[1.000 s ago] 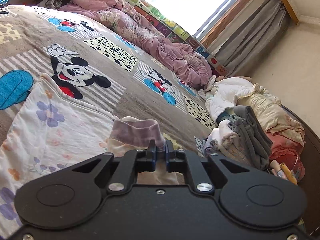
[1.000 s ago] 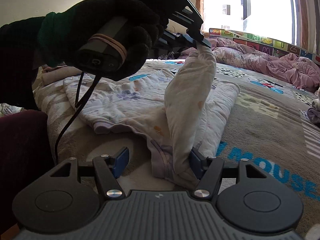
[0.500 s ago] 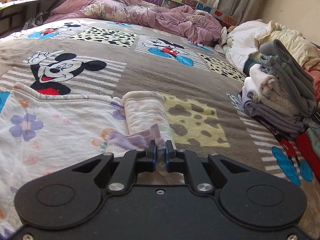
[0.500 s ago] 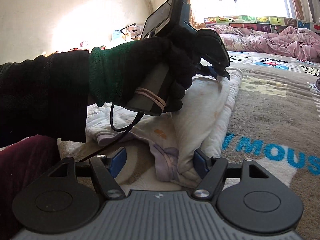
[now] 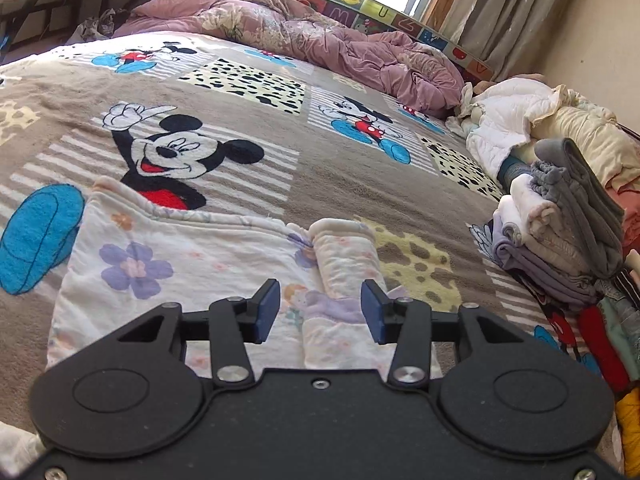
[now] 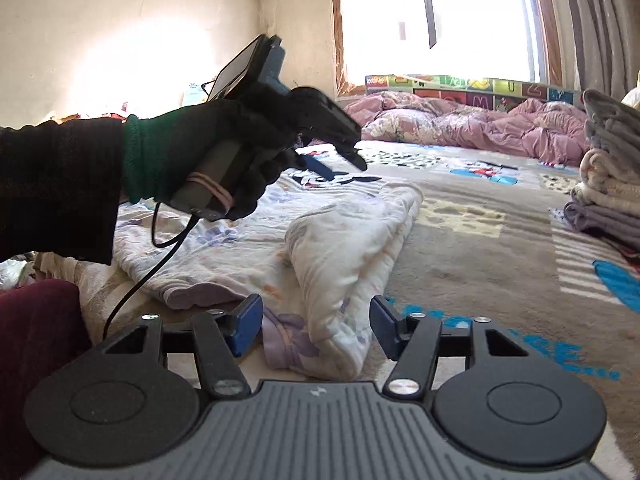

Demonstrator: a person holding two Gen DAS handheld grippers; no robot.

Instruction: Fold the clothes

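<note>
1. Both grippers have their jaws spread and hold nothing: the left gripper point(image 5: 320, 308) at lower centre of its view, the right gripper point(image 6: 316, 322) at lower centre of its own.
2. Floral garment point(image 6: 344, 240) lies mid-frame on the cartoon blanket point(image 5: 328, 184), one sleeve point(image 5: 348, 256) folded inward.
3. Folded clothes stack point(image 5: 560, 232) sits at right edge.

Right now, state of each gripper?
Left gripper: open, holding nothing, over the floral garment.
Right gripper: open, holding nothing; garment's folded end lies between its fingers.
</note>
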